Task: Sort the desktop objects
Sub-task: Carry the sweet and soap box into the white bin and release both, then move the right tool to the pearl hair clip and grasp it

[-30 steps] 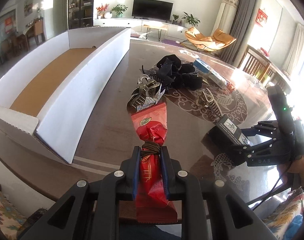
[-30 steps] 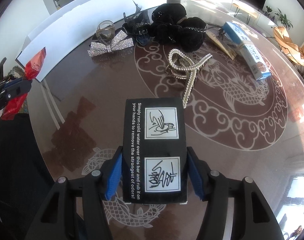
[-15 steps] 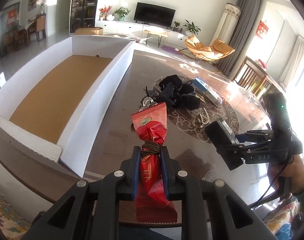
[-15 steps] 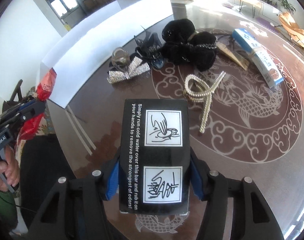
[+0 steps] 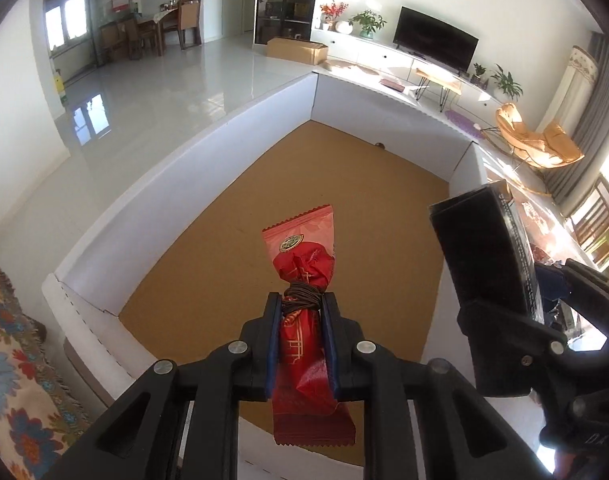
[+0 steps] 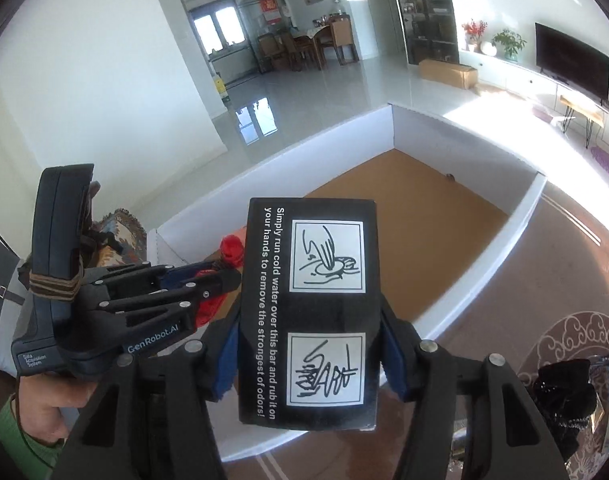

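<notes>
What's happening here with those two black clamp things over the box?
A person is tidying a table with two hand-held grippers. The left gripper is shut on a red snack packet, the right gripper on a black printed box. Both are held above the large white cardboard tray; nothing is released yet.

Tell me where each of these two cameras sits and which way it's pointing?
Left wrist: sits on the left gripper, looking forward and down into the white box; its own fingers clamp a red snack packet, and the right gripper shows at the right.
Right wrist: sits on the right gripper, looking across the box toward the room; its fingers hold a black carton, with the left gripper and the person's left hand at the left.
Shared: the box, both held items, the television.
</notes>
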The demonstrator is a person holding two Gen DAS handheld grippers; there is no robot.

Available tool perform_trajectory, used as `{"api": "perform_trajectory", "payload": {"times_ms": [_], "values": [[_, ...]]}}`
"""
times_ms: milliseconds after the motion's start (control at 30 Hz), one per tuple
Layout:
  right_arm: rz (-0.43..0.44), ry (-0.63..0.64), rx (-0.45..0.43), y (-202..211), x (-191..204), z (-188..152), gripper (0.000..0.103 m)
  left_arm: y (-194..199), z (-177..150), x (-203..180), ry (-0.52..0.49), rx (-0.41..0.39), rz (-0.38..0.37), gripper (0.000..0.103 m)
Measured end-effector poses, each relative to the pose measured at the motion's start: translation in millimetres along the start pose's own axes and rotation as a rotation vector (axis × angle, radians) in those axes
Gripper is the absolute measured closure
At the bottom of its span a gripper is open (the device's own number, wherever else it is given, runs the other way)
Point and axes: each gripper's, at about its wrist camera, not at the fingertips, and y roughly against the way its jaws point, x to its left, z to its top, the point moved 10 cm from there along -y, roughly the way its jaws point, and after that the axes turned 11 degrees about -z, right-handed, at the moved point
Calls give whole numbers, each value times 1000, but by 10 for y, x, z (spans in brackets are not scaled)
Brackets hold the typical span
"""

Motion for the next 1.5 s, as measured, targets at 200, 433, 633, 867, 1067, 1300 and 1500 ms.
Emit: {"api": "perform_trajectory", "payload": {"times_ms": [200, 433, 633, 867, 1067, 1300, 1500], "values": [[-99, 230, 70, -502, 311, -359, 42, -368, -204, 252, -58, 131, 103, 29], [-168, 377, 50, -483, 315, -597, 39, -478, -237, 248, -256, 136, 317, 16], [-154, 390, 49, -374, 247, -728, 38, -371, -417, 179, -260, 124, 314, 16], [-188, 305, -131, 47, 43, -698, 41, -70, -650, 77, -206, 47, 255, 16], [-409, 59, -558, 1463, -959, -911, 0, 650, -795, -820, -317, -169, 85, 3], [-378, -3, -119, 983, -1958, -2532, 0, 407, -1473, -2143, -381, 38, -235, 0], [-493, -139, 69, 1168, -2376, -3410, 0, -369, -2055, -2608, -398, 207, -153, 0]]}}
